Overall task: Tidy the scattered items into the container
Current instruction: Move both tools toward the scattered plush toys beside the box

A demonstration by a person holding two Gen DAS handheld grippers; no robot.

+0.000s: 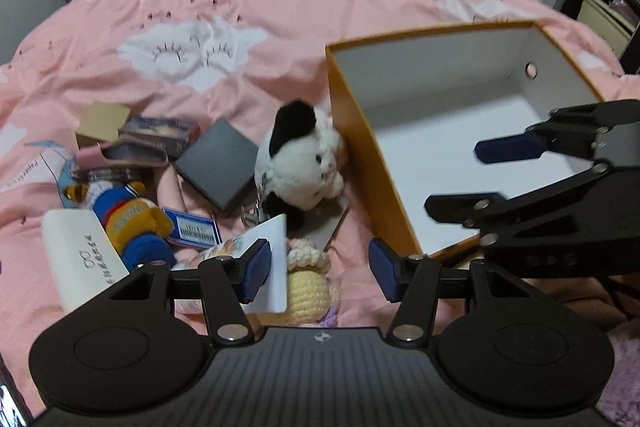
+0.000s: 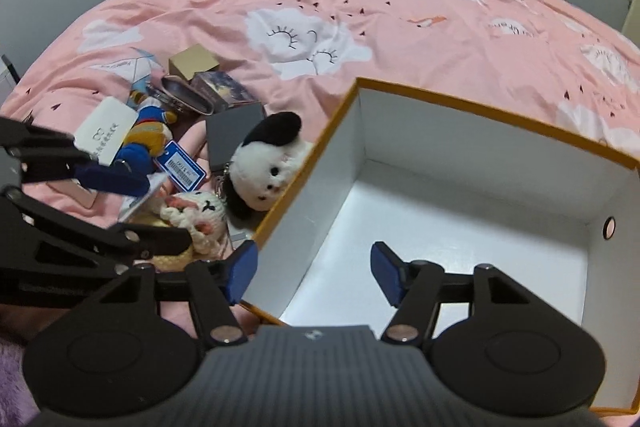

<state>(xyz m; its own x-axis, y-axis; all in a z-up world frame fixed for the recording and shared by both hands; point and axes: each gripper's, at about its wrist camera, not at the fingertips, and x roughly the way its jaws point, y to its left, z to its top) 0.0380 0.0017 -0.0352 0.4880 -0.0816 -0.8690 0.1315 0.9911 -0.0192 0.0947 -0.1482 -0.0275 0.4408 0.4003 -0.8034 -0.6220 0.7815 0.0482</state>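
Early in the tidying, box [image 2: 460, 163] empty on the bed [image 1: 240, 7]; left gripper [image 1: 320, 269] fingers spread over the crocheted toy [image 1: 308, 291] at 6 o'clock of the pile, right gripper [image 2: 314, 273] fingers spread astride the box wall; next: lower and pinch.

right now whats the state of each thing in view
orange cardboard box with white inside: open, empty, upright on the bed
black and white plush dog: lying against the box's outer wall
cream crocheted doll: lying on the bedspread
dark grey flat square box: closed, lying flat
left tool: open, a white card by one pad
right tool: open, straddling the box wall
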